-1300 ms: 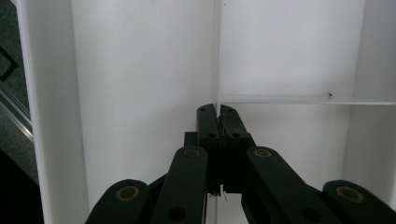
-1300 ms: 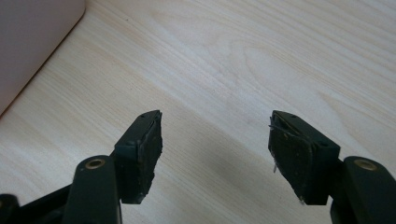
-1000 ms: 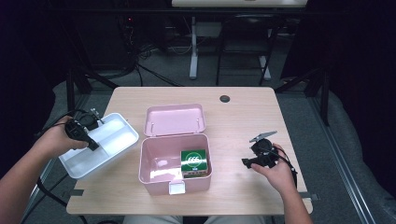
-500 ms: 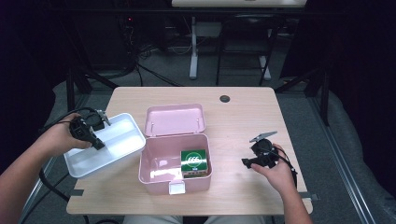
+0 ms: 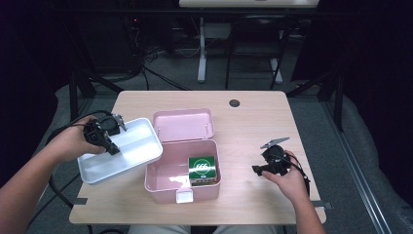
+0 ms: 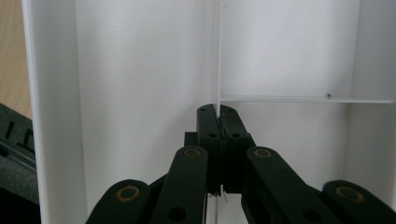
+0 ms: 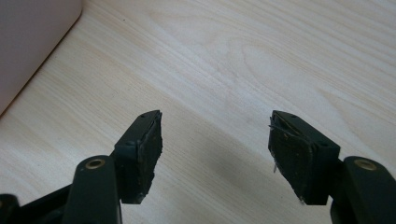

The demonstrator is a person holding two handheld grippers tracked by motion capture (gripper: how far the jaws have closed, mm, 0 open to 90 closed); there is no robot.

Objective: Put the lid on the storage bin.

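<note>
high view: the left gripper [image 5: 109, 143], at middle left of the frame, is clenched on the inner divider of a white tray [image 5: 136, 155], whose right edge overlaps the rim of the open pink box [image 5: 168, 183] at centre. a green packet [image 5: 202, 169] lies in the box. the right gripper [image 5: 265, 168], at lower right, hovers over the table [image 5: 253, 122].

left gripper view: the jaws pinch the tray's [image 6: 140, 70] thin divider at frame centre.

right gripper view: the jaws stand apart, grasping nothing, over bare wood [image 7: 243, 60]; the box's [image 7: 32, 37] wall fills the upper left corner.
</note>
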